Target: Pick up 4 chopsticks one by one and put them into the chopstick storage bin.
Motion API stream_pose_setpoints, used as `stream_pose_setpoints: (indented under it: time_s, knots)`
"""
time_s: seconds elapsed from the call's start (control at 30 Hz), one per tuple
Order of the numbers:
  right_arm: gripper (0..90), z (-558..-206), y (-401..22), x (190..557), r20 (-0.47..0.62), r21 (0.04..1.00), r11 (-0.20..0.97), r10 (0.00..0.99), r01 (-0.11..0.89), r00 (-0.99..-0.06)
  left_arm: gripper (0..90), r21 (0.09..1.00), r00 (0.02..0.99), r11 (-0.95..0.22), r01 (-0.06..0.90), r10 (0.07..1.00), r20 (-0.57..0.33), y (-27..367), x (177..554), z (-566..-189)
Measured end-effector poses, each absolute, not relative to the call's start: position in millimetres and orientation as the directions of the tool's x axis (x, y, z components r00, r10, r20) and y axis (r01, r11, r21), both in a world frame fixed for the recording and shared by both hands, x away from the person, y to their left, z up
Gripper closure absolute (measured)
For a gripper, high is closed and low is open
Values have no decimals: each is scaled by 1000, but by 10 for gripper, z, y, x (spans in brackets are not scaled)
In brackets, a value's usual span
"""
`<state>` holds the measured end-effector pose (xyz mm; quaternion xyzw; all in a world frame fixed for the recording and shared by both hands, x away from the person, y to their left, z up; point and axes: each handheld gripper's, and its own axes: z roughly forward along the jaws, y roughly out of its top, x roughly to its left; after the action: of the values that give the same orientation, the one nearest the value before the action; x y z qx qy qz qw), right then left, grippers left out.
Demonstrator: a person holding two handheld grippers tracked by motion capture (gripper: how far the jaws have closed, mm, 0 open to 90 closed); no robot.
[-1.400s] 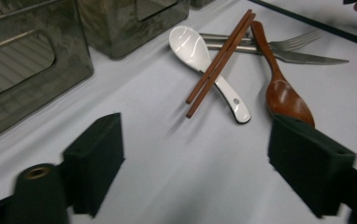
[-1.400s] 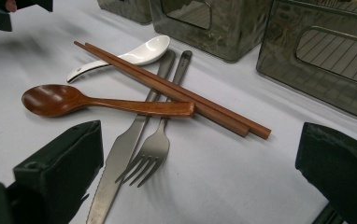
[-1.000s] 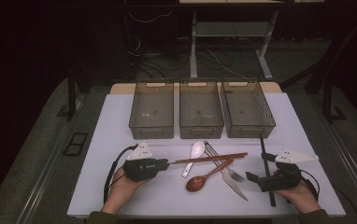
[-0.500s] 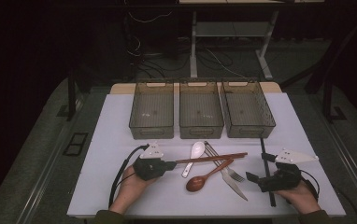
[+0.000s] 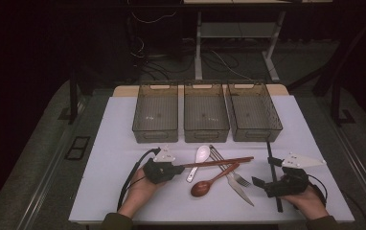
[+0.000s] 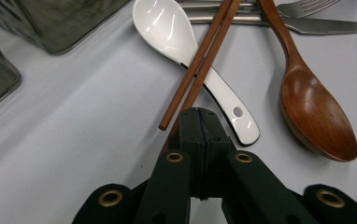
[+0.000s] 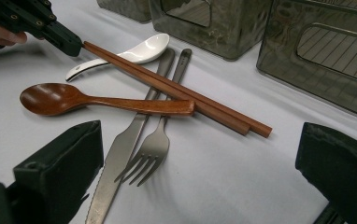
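Near the desk's (image 5: 99, 191) left, your left hand-held gripper (image 5: 177, 167) pinches the chopsticks' (image 5: 219, 162) ends (light, stiff, slippery); the right hand-held gripper (image 5: 267, 184) gapes empty.

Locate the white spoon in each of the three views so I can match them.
High view: the white spoon lies centre, before the middle bin, under the chopsticks.
Left gripper view: the spoon runs from top centre down to the right, past the shut jaws.
Right gripper view: the spoon sits upper left, near the left gripper.
Shared landmark: the chopsticks crossing the spoon's handle.
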<state>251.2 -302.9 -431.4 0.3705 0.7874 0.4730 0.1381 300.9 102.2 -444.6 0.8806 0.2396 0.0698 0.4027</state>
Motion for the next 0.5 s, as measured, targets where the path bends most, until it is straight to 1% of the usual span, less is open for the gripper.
stream_pose_setpoints:
  time_s: [0.5]
  knots:
    - [7,-4309,-3035,2510,141,845,273,716,459,-684,888,741,860,-567,360,510,-27,963,3195,-4454]
